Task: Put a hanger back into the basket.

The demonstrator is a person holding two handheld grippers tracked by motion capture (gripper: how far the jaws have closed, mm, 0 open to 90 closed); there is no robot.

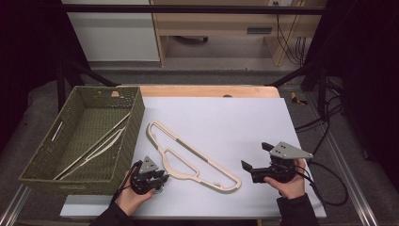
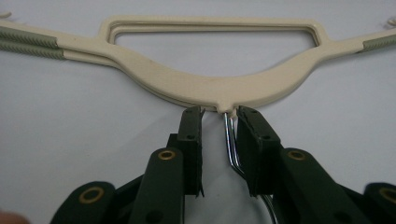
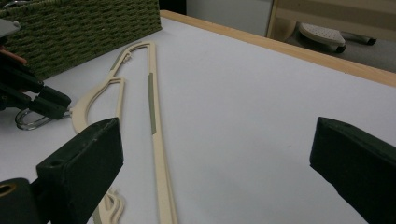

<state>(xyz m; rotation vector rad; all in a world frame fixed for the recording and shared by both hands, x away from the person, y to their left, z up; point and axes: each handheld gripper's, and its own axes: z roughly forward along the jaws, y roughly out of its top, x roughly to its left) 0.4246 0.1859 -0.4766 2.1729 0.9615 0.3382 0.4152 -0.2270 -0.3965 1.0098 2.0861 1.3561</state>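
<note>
The left gripper (image 2: 219, 116) stood narrowly open around the hanger's (image 2: 210, 84) metal hook (image 2: 229, 140), perhaps brushing one pad. The right gripper (image 3: 215, 154) gaped wide above the bench (image 3: 261, 107), holding nothing.

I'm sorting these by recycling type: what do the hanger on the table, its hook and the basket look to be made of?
Hanger: probably moulded plastic, matt cream, with smooth uniform edges and ribbed grey-green strips, maybe rubbery, on the shoulders. Hook: likely metal wire, judging by its bright mirror-like shine. Basket: olive green woven strands with an open pattern near the rim; natural fibre or paper cord, I cannot tell which.
</note>
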